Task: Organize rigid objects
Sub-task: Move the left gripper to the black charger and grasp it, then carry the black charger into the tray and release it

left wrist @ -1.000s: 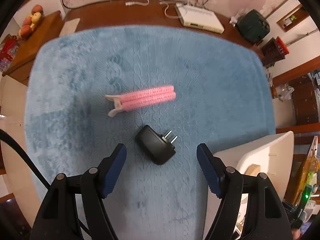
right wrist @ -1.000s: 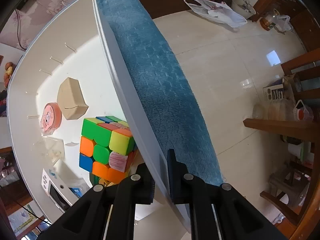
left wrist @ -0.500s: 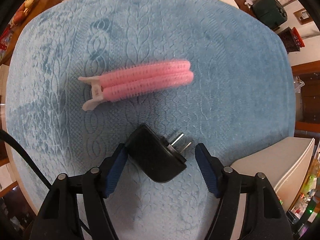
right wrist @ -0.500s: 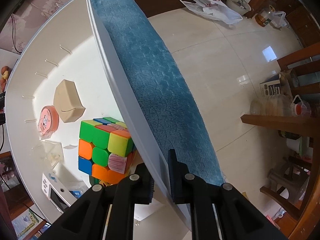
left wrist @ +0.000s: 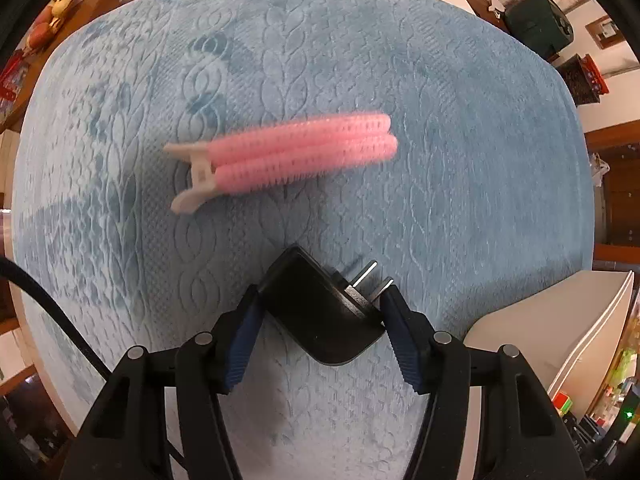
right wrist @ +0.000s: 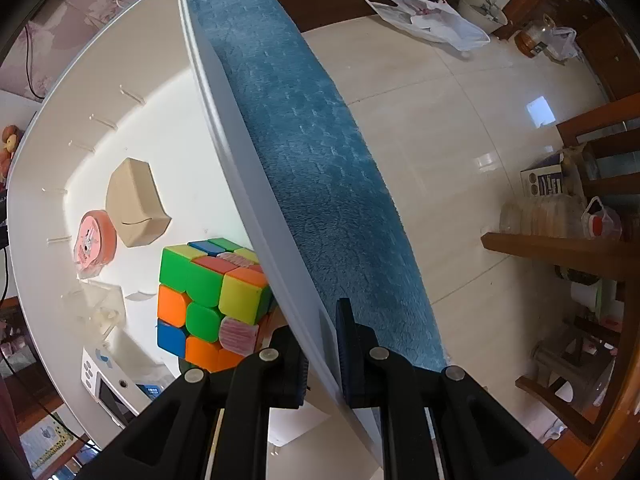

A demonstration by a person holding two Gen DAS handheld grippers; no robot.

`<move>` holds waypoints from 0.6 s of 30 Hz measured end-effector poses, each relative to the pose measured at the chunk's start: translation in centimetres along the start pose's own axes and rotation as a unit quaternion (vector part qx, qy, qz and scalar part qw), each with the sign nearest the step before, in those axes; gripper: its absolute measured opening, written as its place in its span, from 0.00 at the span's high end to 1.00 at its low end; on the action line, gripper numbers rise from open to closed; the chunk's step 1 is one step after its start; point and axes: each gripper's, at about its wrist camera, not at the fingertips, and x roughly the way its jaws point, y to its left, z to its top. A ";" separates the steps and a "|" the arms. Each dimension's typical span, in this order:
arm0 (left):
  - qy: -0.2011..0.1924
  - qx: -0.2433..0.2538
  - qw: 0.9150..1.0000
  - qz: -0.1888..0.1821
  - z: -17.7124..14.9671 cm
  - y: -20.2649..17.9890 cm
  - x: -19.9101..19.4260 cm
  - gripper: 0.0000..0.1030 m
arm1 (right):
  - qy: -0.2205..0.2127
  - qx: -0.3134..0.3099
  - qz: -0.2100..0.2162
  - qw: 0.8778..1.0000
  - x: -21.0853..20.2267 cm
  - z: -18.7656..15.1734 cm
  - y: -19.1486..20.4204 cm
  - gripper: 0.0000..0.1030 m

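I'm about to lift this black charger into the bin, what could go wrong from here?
1. The left gripper has just been closing, and its right jaw sits at the metal prongs, not the charger body, so the charger may twist or slip.
2. The hair clip lies close by and could get nudged.
3. The right gripper clamps the bin wall; tugging could tip the bin.

looks like a lived-in home: glossy tiled floor (right wrist: 460, 128) at right, wooden chairs (right wrist: 592, 136) at the right edge, floral wallpaper (right wrist: 80, 12) upper left, a plastic bag (right wrist: 424, 16) dropped up top.
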 end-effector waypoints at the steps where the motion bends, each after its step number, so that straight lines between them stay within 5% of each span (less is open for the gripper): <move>1: -0.002 -0.003 1.000 -0.001 -0.5 0.1 0.0 0.39 | 0.000 -0.001 0.001 1.000 0.0 0.0 0.0 0.88; 18: 0.041 -0.034 0.998 0.032 -12.7 0.8 0.2 0.39 | -0.006 -0.055 0.029 0.998 -0.5 -1.0 -0.5 0.88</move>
